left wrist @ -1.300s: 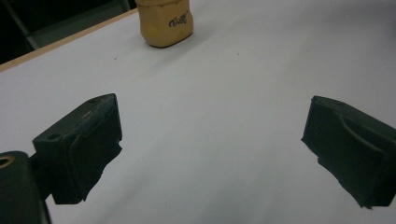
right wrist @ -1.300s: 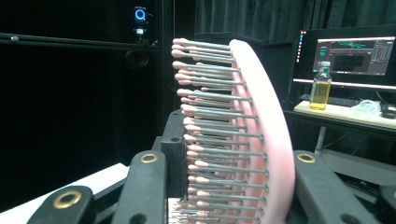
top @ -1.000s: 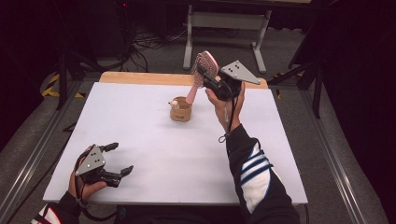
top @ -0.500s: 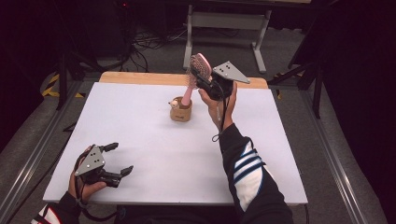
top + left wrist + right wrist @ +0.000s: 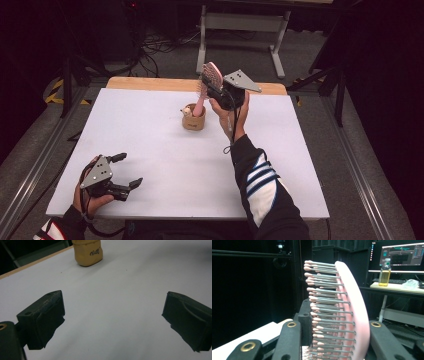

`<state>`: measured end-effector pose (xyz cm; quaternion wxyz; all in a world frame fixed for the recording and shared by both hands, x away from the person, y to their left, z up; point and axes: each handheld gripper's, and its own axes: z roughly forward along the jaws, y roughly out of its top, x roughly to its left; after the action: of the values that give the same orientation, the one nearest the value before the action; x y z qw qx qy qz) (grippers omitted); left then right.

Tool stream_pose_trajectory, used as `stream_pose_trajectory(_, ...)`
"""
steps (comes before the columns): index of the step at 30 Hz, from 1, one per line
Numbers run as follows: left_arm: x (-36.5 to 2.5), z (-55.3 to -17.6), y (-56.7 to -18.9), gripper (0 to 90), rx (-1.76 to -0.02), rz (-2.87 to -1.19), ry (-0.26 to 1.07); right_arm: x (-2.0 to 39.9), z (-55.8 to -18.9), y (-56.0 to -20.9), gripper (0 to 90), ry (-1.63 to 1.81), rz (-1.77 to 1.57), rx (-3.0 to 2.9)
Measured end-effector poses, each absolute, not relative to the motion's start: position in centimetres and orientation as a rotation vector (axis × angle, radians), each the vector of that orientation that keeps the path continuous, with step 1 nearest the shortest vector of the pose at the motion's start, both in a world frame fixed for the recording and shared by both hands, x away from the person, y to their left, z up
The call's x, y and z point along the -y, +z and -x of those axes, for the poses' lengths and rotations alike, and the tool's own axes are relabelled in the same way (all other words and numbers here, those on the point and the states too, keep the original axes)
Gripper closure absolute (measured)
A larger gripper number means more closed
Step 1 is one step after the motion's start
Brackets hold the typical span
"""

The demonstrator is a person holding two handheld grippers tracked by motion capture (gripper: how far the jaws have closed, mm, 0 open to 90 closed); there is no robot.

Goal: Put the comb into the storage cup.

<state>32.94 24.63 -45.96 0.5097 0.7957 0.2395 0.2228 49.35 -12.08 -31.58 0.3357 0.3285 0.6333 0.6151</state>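
From the high view, the right gripper [image 5: 214, 90] grips a pink hairbrush [image 5: 209, 80] by its head, with the bristles facing left. The brush handle points down into a small tan cup [image 5: 193, 120] that stands near the far middle of the white table [image 5: 150, 125]. A second ago the brush was higher and more to the right of the cup; now it has come down and over, so the end of the handle sits inside the cup's mouth, next to something small and pale already in there. That looks like the brush is being put into the cup, and the step is nearly done, but the claw has not let go. The left gripper [image 5: 125, 172] rests well away from the cup, at the near left corner of the table, just where it was, with its jaws wide apart and nothing in them. From the left gripper view, its own two black jaws stand far apart over the bare white table, and the tan cup [image 5: 88, 252] is far ahead with some small writing on its side. From the right gripper view, the jaws are clenched on the pink hairbrush [image 5: 352, 312], one at the bristle side and one at the smooth back. The brush stands up tall there. A bottle of yellow liquid [image 5: 385, 272] stands on a desk far behind it.
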Motion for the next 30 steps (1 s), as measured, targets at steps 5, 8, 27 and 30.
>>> stream_pose_trajectory(5,-24.6,-33.0,-46.0,5.1,-0.579,-1.919,0.536,12.0,-49.6,-32.0,64.0,1.607,-0.891,-1.646)
stream_pose_trajectory(8,-24.6,-33.0,-46.0,5.1,-0.579,-1.919,0.534,12.0,-49.8,-32.3,64.0,1.602,-0.893,-1.655)
stream_pose_trajectory(27,-24.6,-33.1,-46.1,5.3,-0.578,-1.917,0.527,11.4,-50.2,-34.0,64.0,1.591,-0.919,-1.694)
stream_pose_trajectory(30,-24.6,-33.1,-46.1,5.3,-0.575,-1.920,0.526,11.4,-50.3,-34.4,64.0,1.588,-0.927,-1.700)
